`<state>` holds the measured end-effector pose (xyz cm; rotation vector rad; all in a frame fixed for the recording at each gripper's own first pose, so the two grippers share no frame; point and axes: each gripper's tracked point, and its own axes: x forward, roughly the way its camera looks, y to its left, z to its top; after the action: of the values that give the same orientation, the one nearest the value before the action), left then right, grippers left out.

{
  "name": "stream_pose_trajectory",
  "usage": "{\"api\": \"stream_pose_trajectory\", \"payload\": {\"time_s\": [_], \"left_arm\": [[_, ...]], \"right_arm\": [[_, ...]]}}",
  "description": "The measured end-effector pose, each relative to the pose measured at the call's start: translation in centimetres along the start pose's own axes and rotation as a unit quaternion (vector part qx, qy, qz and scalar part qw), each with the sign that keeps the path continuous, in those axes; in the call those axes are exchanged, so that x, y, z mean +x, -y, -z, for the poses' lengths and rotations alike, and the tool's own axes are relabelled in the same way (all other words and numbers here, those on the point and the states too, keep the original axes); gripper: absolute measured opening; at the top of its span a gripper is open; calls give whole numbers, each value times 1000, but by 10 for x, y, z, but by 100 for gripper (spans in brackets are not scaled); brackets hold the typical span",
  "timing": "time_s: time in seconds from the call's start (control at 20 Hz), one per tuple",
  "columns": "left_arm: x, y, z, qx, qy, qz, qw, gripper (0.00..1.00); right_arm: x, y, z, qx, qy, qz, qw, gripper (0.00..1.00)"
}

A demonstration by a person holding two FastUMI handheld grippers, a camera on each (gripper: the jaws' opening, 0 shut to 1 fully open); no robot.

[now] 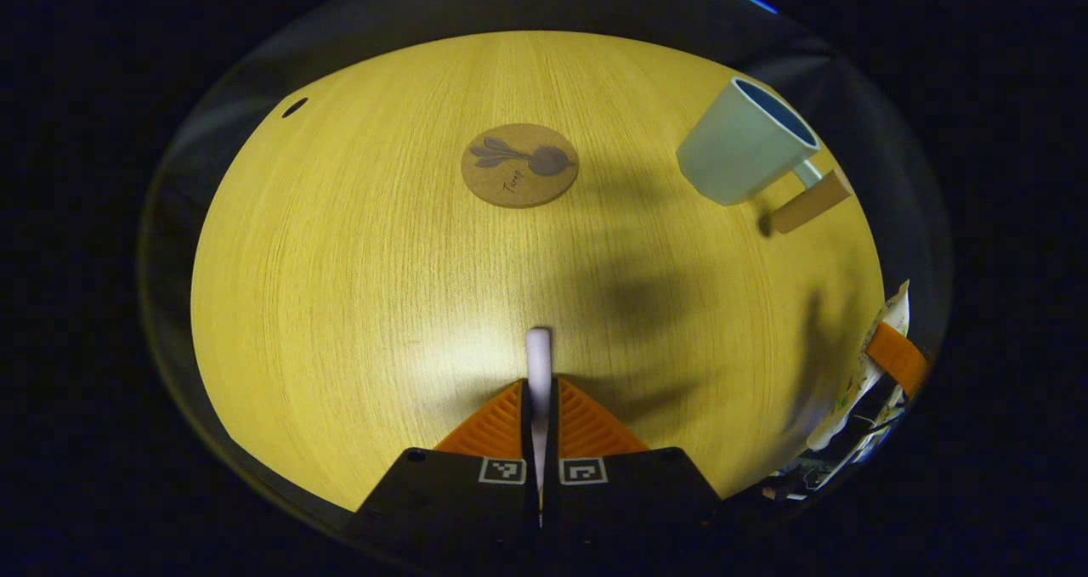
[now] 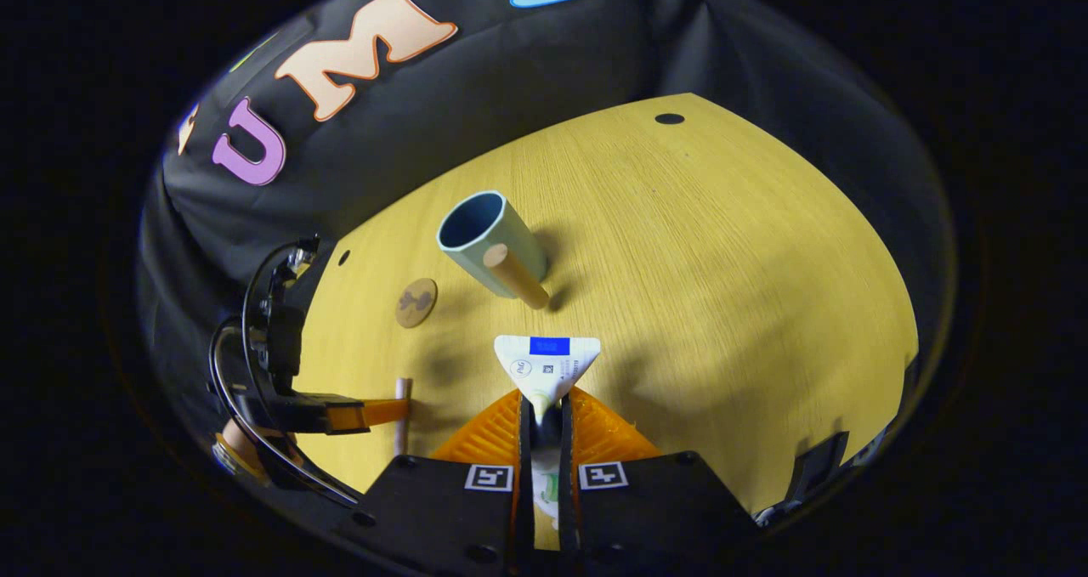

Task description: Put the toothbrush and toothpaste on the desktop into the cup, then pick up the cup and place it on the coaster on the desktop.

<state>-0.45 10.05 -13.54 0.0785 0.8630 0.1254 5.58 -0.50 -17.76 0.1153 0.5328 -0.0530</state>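
Observation:
A white toothbrush [image 1: 538, 358] sticks out forward between the fingers of my left gripper [image 1: 538, 390], which is shut on it low over the wooden desktop [image 1: 340, 288]. Ahead lies a round cork coaster [image 1: 519, 166]. A pale green cup [image 1: 746, 144] with a wooden handle [image 1: 807, 206] stands upright at the far right. My right gripper [image 2: 546, 403] is shut on the white toothpaste tube [image 2: 546, 360], crimped end forward, above the desktop and short of the cup [image 2: 489, 235]. The right gripper view also catches the left gripper [image 2: 387, 412] with the toothbrush [image 2: 402, 387] near the coaster [image 2: 416, 302].
Small dark holes [image 1: 294, 107] [image 2: 669, 119] sit near the desktop's far corners. The black cloth wall [image 2: 510, 76] rises just behind the cup. The right gripper [image 1: 884, 364] with the tube shows at the right edge of the left gripper view.

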Motion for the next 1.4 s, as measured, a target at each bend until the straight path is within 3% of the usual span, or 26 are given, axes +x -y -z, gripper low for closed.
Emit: {"api": "stream_pose_trajectory", "payload": {"time_s": [0.2,0.5,0.7,1.0,1.2,1.4], "left_arm": [[-19,8,-9,-32,52,41,997,0],[-64,11,-53,8,140,74,987,0],[-83,14,-84,37,202,102,973,0],[-103,24,-137,66,300,144,941,0],[-123,34,-175,100,368,162,910,0],[-174,53,-184,131,436,177,873,0]], "right_arm": [[-5,-25,-23,1,50,-49,998,14],[-6,-64,-65,-14,136,-103,985,13],[0,-83,-97,-24,195,-123,973,14],[12,-99,-151,-12,286,-134,949,13],[23,-97,-189,-8,353,-118,928,13],[47,-86,-198,-13,368,-95,925,13]]}}
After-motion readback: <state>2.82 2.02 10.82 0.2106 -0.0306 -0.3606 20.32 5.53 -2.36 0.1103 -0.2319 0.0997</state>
